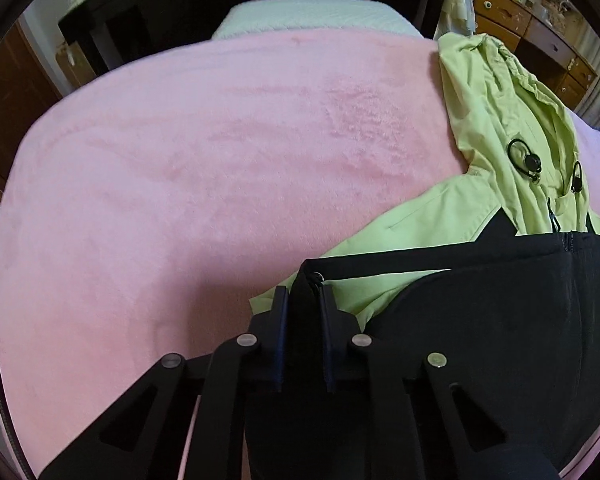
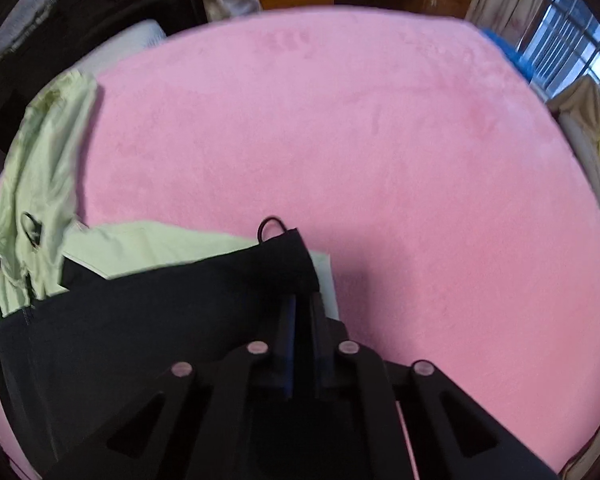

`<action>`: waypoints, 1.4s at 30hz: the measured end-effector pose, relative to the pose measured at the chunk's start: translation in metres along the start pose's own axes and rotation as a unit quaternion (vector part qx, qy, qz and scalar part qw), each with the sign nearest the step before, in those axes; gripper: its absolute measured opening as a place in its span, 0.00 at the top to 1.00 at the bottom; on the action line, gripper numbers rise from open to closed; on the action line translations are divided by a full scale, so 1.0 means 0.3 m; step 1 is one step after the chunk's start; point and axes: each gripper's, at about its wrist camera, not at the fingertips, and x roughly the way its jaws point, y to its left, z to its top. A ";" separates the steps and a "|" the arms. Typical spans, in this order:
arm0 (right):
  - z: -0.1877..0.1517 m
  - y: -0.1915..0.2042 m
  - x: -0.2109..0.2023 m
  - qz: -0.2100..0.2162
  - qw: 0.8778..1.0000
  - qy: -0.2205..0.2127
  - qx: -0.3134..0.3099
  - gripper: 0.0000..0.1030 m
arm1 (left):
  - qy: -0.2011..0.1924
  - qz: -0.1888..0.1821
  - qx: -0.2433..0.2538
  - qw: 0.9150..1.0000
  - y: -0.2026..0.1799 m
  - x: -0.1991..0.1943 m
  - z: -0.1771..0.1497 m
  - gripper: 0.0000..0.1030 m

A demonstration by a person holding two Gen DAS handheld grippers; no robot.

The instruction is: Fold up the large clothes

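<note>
A lime-green jacket with a black lower panel lies on a pink blanket. In the left wrist view the green upper part and hood [image 1: 500,120] lie at the right, and the black panel [image 1: 480,320] stretches across the lower right. My left gripper [image 1: 304,292] is shut on the black panel's left corner. In the right wrist view the green part [image 2: 40,184] lies at the left and the black panel [image 2: 140,320] spans the lower left. My right gripper [image 2: 303,300] is shut on the black panel's right corner, lifted over the green fabric.
The pink blanket [image 1: 180,160] covers the bed and shows widely in the right wrist view [image 2: 420,160]. A pale pillow [image 1: 308,16] sits at the head. Wooden drawers [image 1: 540,20] stand beyond the bed. A window with curtains [image 2: 560,40] is at the right.
</note>
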 end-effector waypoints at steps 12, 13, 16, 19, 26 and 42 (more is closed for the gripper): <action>0.026 0.021 0.032 -0.048 0.998 -0.042 0.028 0.98 | -0.040 0.026 -0.056 0.997 0.039 -0.005 0.078 0.92; 0.025 0.017 0.035 -0.053 0.997 -0.044 0.032 0.98 | -0.036 0.025 -0.066 0.997 0.050 0.013 0.082 0.92; 0.024 0.039 0.053 -0.074 0.996 -0.046 0.024 0.98 | -0.026 0.034 -0.068 0.997 0.053 0.056 0.081 0.92; 0.021 0.051 0.066 -0.088 0.995 -0.044 0.014 0.98 | -0.026 0.052 -0.044 0.997 0.029 0.080 0.073 0.92; 0.051 -0.005 0.098 -0.104 0.993 -0.035 0.035 1.00 | 0.001 0.024 -0.085 0.996 0.102 0.130 0.106 0.89; 0.204 0.306 -0.216 0.079 0.990 -0.114 -0.034 0.55 | -0.115 -0.016 -0.043 0.992 -0.079 -0.163 0.317 0.21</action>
